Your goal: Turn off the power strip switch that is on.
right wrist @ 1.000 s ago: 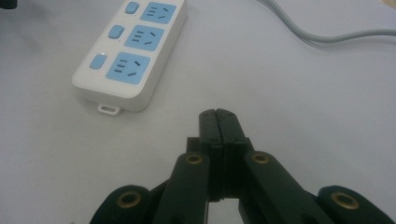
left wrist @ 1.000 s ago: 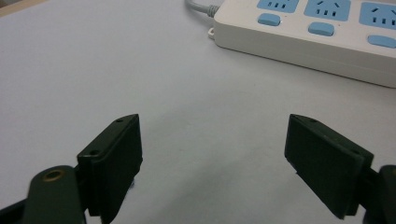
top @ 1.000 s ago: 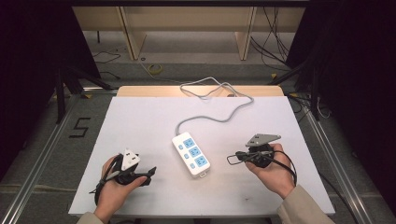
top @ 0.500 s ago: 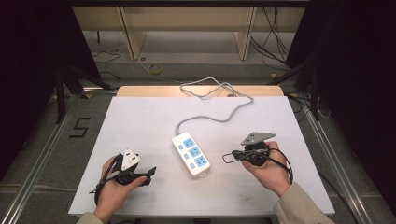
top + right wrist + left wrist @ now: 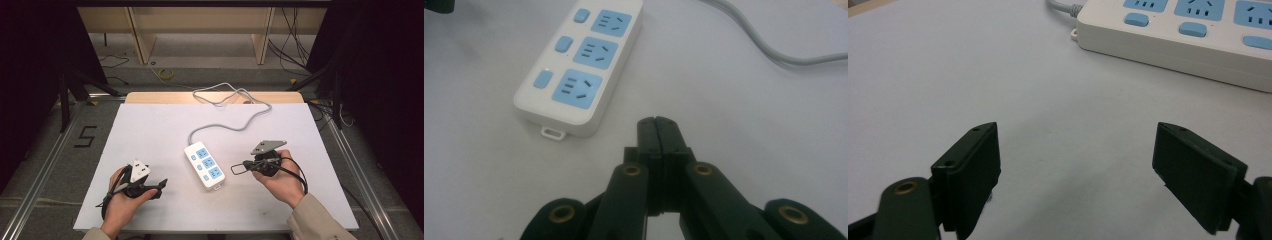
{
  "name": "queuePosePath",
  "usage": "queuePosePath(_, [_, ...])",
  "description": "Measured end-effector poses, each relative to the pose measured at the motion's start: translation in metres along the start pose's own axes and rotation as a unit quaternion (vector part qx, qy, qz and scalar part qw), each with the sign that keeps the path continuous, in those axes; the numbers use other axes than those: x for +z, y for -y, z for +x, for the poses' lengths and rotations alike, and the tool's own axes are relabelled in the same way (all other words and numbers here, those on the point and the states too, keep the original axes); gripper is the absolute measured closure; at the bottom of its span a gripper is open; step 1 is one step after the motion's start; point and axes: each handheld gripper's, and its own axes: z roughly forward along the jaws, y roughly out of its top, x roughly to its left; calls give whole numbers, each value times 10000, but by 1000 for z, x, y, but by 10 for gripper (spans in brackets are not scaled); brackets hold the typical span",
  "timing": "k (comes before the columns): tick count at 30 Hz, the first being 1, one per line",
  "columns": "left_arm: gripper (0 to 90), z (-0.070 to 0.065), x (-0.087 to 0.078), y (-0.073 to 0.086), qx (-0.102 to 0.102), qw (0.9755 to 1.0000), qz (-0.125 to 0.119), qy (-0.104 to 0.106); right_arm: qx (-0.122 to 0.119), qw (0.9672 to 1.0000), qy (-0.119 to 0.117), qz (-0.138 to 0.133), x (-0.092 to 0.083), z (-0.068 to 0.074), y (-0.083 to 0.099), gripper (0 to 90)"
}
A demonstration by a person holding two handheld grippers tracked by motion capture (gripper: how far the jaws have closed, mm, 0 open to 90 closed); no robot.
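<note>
A: Your right tongs (image 5: 239,167) are pressed fully together on nothing; the left tongs (image 5: 159,186) gape wide, empty too.

B: And the power strip (image 5: 204,164)?

A: Mid-bench (image 5: 150,130), between them, at nine o'clock from your right tips. I'd approach a switch (image 5: 543,79) squarely, pressing straight down so it doesn't skid.

The power strip (image 5: 204,164) just beside the right gripper (image 5: 657,131) is white, with three light-blue socket faces and three light-blue switches along one side. Its cable (image 5: 235,110), trailing away beyond the gripper, is pale grey. Both the right gripper and the left gripper (image 5: 1075,170) are black with brass-coloured rivets. Beneath them the table (image 5: 150,130) is plain white.
</note>
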Motion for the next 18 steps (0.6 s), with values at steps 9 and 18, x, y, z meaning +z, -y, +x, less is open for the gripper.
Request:
queuePosePath(9, [191,0,0,0,19,10000,9,0,-29,10000,8,30,3,3,-7,900])
queuePosePath(18, [190,0,0,0,25,10000,12,2,-102,9999,-33,63,7,8,-14,900])
